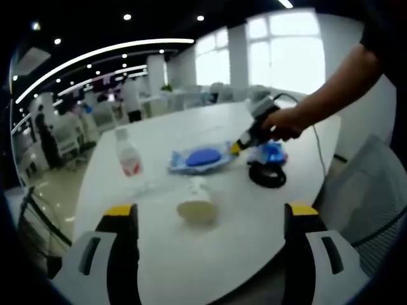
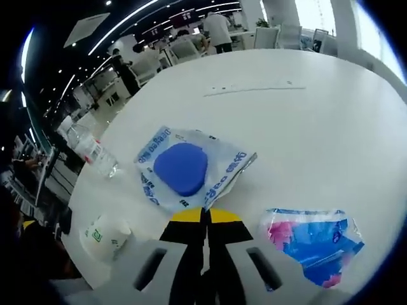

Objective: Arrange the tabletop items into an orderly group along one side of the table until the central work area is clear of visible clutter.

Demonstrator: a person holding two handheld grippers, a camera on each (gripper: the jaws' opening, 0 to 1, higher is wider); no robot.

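Apparently right gripper (image 2: pixel 205 216) pinches wrapper (image 2: pixel 216 171).

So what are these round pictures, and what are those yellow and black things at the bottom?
They are hand-held grabbers; a person holds one in each hand, each with a camera. In the left gripper view, the left gripper is open above a white table. On it lie a paper cup on its side, a water bottle, a packet with a blue disc and a black round thing. The person's hand holds the right gripper, which looks shut at the packet's edge. A blue and pink packet lies beside it.
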